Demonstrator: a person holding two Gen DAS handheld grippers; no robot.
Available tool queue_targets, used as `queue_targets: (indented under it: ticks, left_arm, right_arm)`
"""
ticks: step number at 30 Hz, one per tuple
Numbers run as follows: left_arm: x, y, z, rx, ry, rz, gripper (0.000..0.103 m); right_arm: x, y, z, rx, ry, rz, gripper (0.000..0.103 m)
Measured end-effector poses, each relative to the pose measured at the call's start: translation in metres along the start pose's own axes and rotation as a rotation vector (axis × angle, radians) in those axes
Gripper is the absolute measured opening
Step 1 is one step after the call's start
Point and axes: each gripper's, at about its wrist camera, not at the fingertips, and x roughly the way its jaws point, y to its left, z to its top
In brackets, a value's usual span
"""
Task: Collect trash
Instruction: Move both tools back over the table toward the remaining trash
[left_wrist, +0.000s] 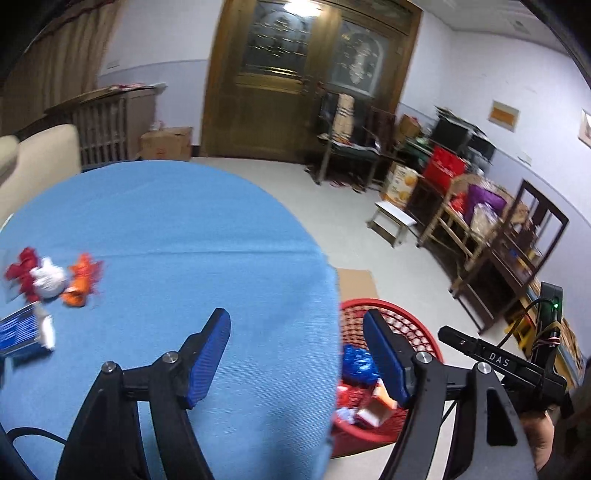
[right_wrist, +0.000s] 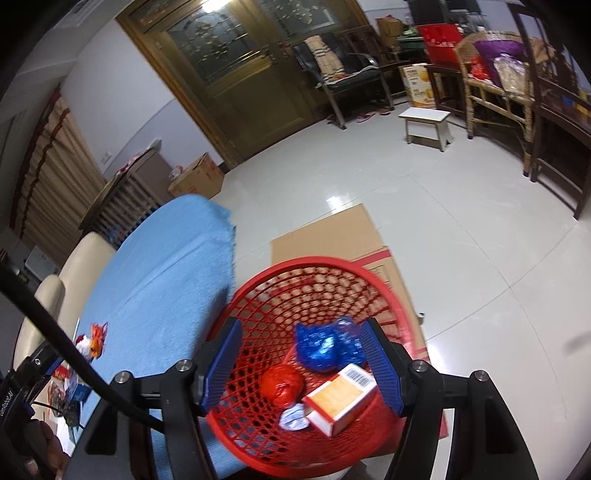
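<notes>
Blue tablecloth (right_wrist: 155, 273) left; red basket (right_wrist: 306, 266) below empty, spread right hand-held gripper (right_wrist: 301, 362).

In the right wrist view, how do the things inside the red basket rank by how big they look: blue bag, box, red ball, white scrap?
1. Blue bag and box: too alike to rank.
2. Red ball.
3. White scrap.

- A wooden double door (left_wrist: 310, 77) with patterned glass was seen at top centre.
- A small white stool (right_wrist: 428, 125) was placed on the tiled floor at upper right.
- Flattened cardboard (right_wrist: 332, 236) was laid mid-frame.
</notes>
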Motion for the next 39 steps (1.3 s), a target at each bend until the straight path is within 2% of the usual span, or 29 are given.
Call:
queue_targets:
  ticks: [12, 22, 30, 39]
  left_arm:
    - [-0.068, 0.114, -0.026, -0.198, -0.116, 0.189, 0.075]
    - [-0.108, 0.186, -0.060, -0.293, -0.156, 0.357, 0.075]
    - [-0.124, 0.231, -0.079, -0.375, -0.158, 0.419, 0.075]
    - [-0.133, 0.254, -0.084, -0.422, -0.164, 0.452, 0.075]
  right_arm:
    - [0.017, 0.102, -0.017, -0.191, 0.049, 0.094, 0.070]
    - [0.050, 0.212, -0.050, -0.362, 0.141, 0.215, 0.070]
    - [0.071, 0.294, -0.082, -0.472, 0.195, 0.314, 0.070]
    - [0.093, 0.338, -0.101, -0.534, 0.254, 0.340, 0.070]
